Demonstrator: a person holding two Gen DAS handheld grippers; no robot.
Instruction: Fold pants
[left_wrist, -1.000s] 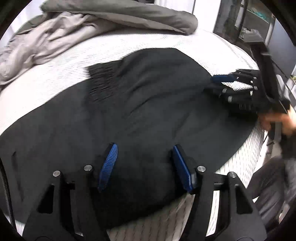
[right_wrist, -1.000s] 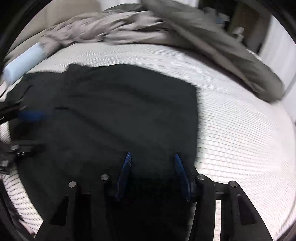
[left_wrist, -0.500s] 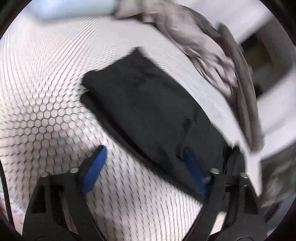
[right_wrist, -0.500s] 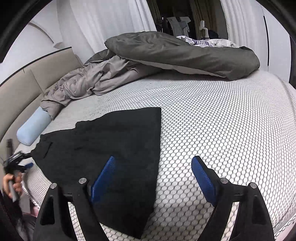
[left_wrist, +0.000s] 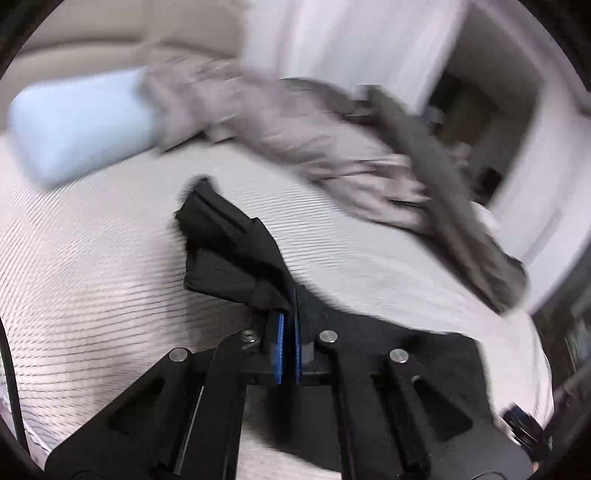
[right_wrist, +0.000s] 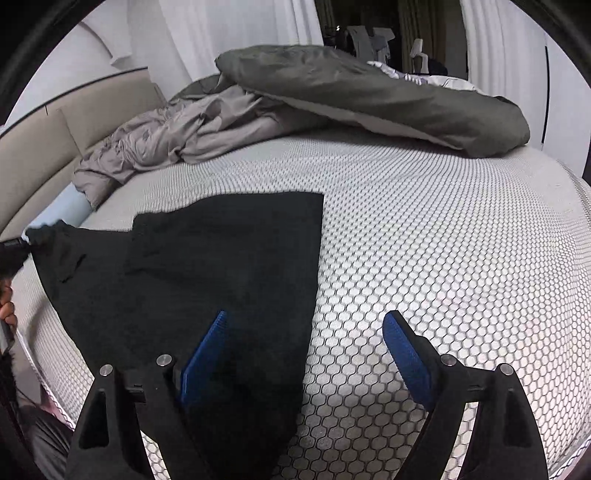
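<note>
The black pants (right_wrist: 221, 266) lie spread on the white honeycomb-patterned mattress (right_wrist: 424, 240). My left gripper (left_wrist: 288, 306) is shut on a bunched corner of the pants (left_wrist: 229, 251), which is lifted off the bed. In the right wrist view that held corner (right_wrist: 42, 234) shows at the far left, pulled up into a point by the left gripper (right_wrist: 13, 245). My right gripper (right_wrist: 306, 319) is open low over the pants' right edge. Its left finger is over the fabric and its right finger over bare mattress, with nothing gripped.
A crumpled grey sheet (right_wrist: 177, 136) and a dark grey duvet (right_wrist: 369, 96) are heaped at the far side of the bed. A light blue bolster pillow (left_wrist: 81, 122) lies by the beige headboard (right_wrist: 55, 147). A person's hand (right_wrist: 7, 306) shows at the left edge.
My left gripper swung from over the middle of the pants to a corner, shut on it and raised it. My right gripper opened wide and drew back to the pants' right edge.
</note>
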